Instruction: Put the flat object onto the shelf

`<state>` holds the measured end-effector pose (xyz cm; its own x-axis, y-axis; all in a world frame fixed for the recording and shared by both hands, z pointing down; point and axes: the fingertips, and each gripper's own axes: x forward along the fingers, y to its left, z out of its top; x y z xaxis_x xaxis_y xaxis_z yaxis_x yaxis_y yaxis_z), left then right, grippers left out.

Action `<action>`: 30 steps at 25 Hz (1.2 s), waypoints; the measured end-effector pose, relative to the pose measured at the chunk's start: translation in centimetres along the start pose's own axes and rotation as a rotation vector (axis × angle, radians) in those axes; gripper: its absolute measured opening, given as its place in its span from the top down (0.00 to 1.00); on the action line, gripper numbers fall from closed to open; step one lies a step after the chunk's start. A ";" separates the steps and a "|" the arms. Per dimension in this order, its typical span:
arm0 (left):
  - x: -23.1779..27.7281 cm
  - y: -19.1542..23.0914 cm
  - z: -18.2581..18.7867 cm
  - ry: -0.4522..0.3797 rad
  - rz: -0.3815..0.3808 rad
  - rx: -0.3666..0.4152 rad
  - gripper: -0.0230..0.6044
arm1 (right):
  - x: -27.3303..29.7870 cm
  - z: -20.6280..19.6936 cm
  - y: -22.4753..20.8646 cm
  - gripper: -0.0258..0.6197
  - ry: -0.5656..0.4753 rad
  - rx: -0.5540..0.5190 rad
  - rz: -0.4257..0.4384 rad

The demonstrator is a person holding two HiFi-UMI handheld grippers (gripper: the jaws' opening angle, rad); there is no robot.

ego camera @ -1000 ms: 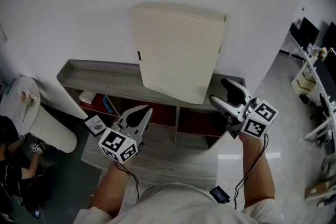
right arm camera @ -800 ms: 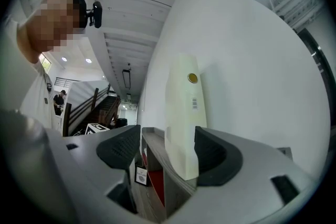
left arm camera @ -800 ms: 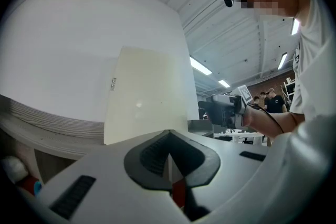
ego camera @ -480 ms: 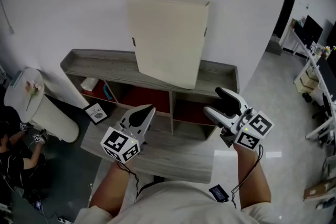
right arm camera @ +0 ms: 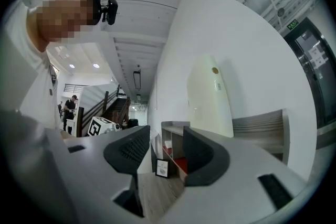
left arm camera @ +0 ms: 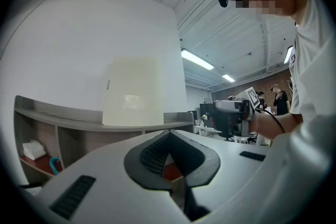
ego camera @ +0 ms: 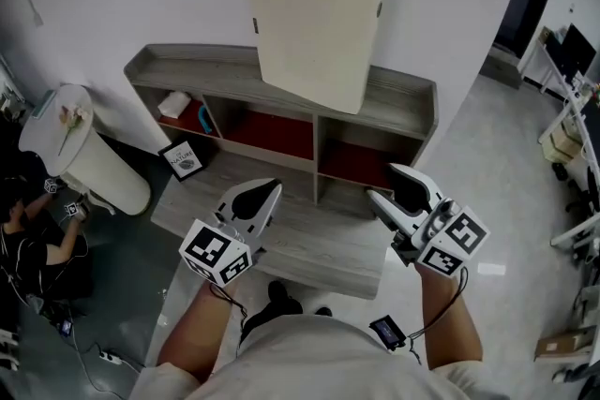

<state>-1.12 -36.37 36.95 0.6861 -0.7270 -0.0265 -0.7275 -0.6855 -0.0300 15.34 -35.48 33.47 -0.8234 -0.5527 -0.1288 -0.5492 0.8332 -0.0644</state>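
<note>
shelf (ego camera: pixel 187 75) | partly behind flat object (ego camera: pixel 314 23) (middle) | framed card (ego camera: pixel 185 158) | print illegible

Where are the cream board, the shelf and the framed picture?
cream board (ego camera: pixel 314 23), head view, middle of its face.
shelf (ego camera: pixel 187 73), head view, bare left top.
framed picture (ego camera: pixel 184 159), head view, centre.

A: What kind of place is appearing here?

B: An open office or lab is showing. Desks with monitors (ego camera: pixel 574 61) are standing well to the right of the right gripper (ego camera: pixel 390 185), strip lights (left arm camera: pixel 197 59) are glowing overhead, and a staircase (right arm camera: pixel 113 102) is rising beyond its jaws.
</note>
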 end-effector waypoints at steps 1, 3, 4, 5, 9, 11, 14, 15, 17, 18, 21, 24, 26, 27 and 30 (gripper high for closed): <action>-0.6 -0.2 -0.2 0.004 0.004 -0.003 0.94 | 0.0 -0.6 0.5 0.64 0.008 0.001 0.007; -1.7 -0.6 -0.5 0.011 0.008 -0.006 0.94 | 0.0 -1.9 1.6 0.70 0.023 0.002 0.013; -2.3 -0.8 -0.6 0.013 0.009 -0.005 0.94 | 0.0 -2.4 2.2 0.73 0.025 0.003 0.013; -2.9 -0.9 -0.8 0.016 0.008 -0.003 0.94 | 0.0 -2.8 2.7 0.76 0.024 0.004 0.009; -5.2 -1.0 -1.3 0.021 0.000 0.007 0.94 | 0.3 -3.5 4.7 0.82 0.017 -0.006 -0.020; -6.4 -1.0 -1.3 0.017 -0.007 0.012 0.94 | 0.5 -3.5 6.1 0.86 0.013 -0.030 -0.040; -8.3 -0.6 -1.3 0.013 -0.021 0.013 0.94 | 1.3 -3.6 8.2 0.88 0.010 -0.080 -0.075; -9.0 -0.4 -1.4 0.012 -0.027 0.009 0.94 | 1.7 -3.6 8.9 0.89 0.011 -0.098 -0.090; -10.6 0.0 -1.4 0.011 -0.038 0.000 0.94 | 2.3 -3.8 10.5 0.91 0.014 -0.128 -0.118; -11.5 0.1 -1.4 0.011 -0.045 -0.004 0.94 | 2.6 -3.8 11.3 0.91 0.015 -0.137 -0.131; -14.2 0.7 -1.2 0.009 -0.063 -0.010 0.94 | 3.4 -4.1 13.9 0.92 0.015 -0.143 -0.173; -17.1 1.4 -0.9 -0.002 -0.079 -0.001 0.94 | 4.3 -4.6 16.6 0.93 0.022 -0.146 -0.210; -19.1 1.7 -1.1 -0.005 -0.084 0.006 0.94 | 4.5 -5.5 18.3 0.93 0.040 -0.161 -0.253; -20.1 1.8 -1.4 -0.004 -0.086 0.006 0.94 | 4.6 -6.0 19.2 0.93 0.054 -0.172 -0.276; -22.9 2.1 -2.1 -0.006 -0.089 -0.004 0.94 | 4.6 -7.3 21.8 0.93 0.087 -0.185 -0.324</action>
<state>-18.40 -21.25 39.57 0.7483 -0.6627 -0.0300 -0.6633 -0.7478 -0.0287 -1.51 -19.97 38.65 -0.6078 -0.7928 -0.0462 -0.7928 0.6025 0.0923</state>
